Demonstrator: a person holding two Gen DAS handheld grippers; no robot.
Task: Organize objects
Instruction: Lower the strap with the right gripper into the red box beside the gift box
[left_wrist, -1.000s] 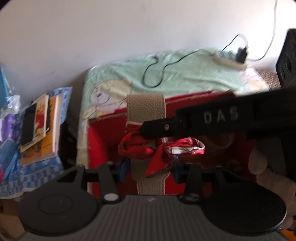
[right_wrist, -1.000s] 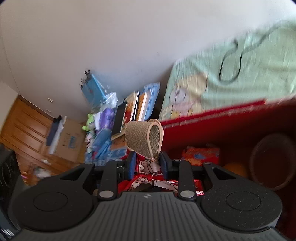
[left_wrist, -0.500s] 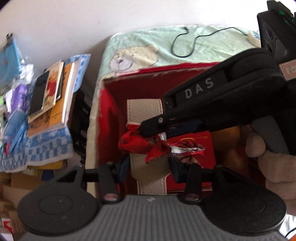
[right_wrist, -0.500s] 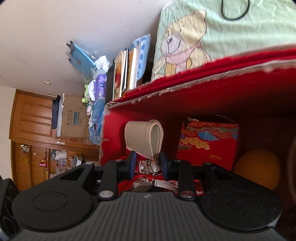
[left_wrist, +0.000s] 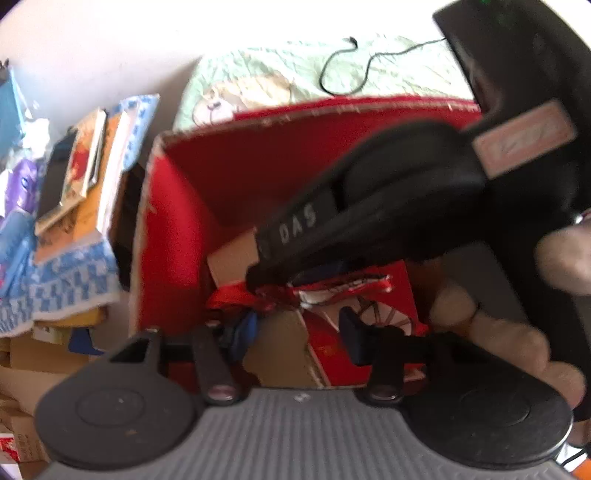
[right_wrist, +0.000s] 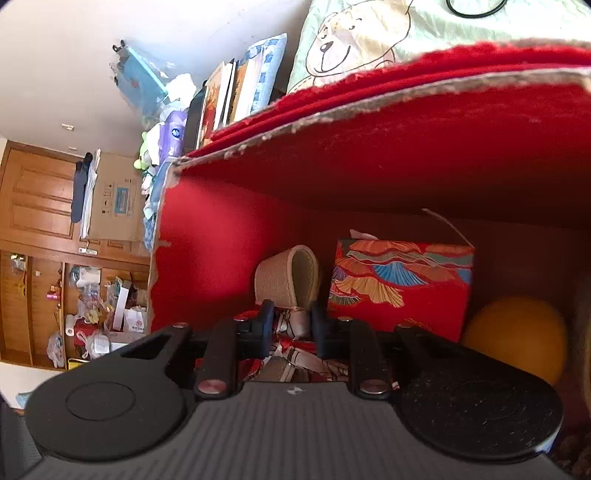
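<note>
Both tools are down inside the red box (right_wrist: 236, 236), at its left end. The right hand-held gripper (right_wrist: 291, 328) has its 2 pads nearly together, pinching the scarf-wrapped waist of the beige leather strap (right_wrist: 288, 280), whose loop stands up just beyond the tips, close beside the patterned red gift box (right_wrist: 399, 284); an orange ball (right_wrist: 517, 339) lies further right. The left hand-held gripper (left_wrist: 299, 328) is spread wide around the near end of that same strap (left_wrist: 277, 350), and the blur leaves it unclear whether either pad touches it.

The red scarf (left_wrist: 295, 291) is the likely trouble: its loose tails lie across the right tool's tip, so they could drag the strap back up when the pads part. With both tools crowded into 1 corner, they may also knock together, or nudge the gift box (left_wrist: 369, 325) over. The strap, let go while upright, would probably flop sideways.
</note>
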